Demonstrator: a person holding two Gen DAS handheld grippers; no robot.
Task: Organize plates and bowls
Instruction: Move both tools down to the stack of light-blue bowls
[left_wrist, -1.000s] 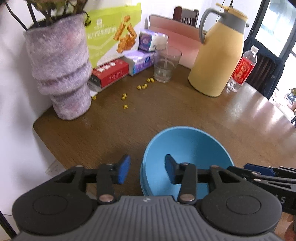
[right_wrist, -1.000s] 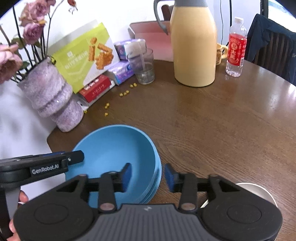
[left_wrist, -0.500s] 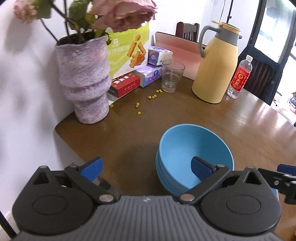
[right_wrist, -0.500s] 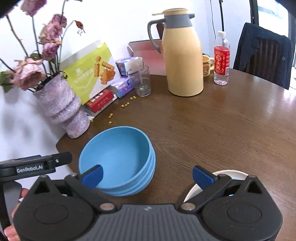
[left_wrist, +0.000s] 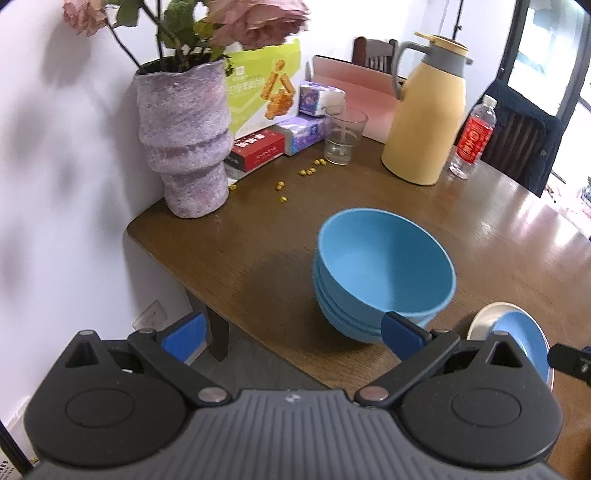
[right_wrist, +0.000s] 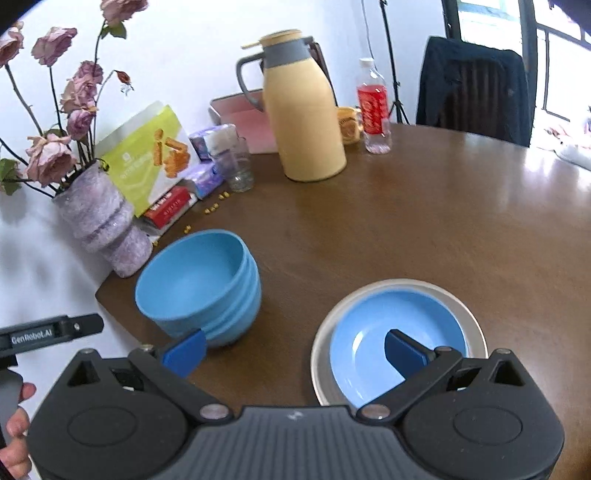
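A stack of blue bowls (left_wrist: 384, 273) (right_wrist: 199, 284) rests near the table's corner. To its right lies a blue plate (right_wrist: 395, 339) (left_wrist: 524, 343) on a larger pale plate (right_wrist: 369, 295). My left gripper (left_wrist: 291, 334) is open and empty, pulled back over the table edge with the bowls just ahead of its right finger. My right gripper (right_wrist: 293, 350) is open too, holding nothing, hovering above the gap between the bowls and the plates.
A purple vase (left_wrist: 184, 144) with dried roses stands at the table corner by the wall. Behind are snack boxes (right_wrist: 155, 162), a glass (left_wrist: 343, 136), a yellow jug (right_wrist: 303, 110), a bottle (right_wrist: 373, 107) and scattered yellow crumbs (left_wrist: 295, 177). A dark chair (right_wrist: 472, 88) stands at the far side.
Both grippers opened wide, letting go of the top blue bowl onto the stack, and drew back and up. The plates have come into the right wrist view.
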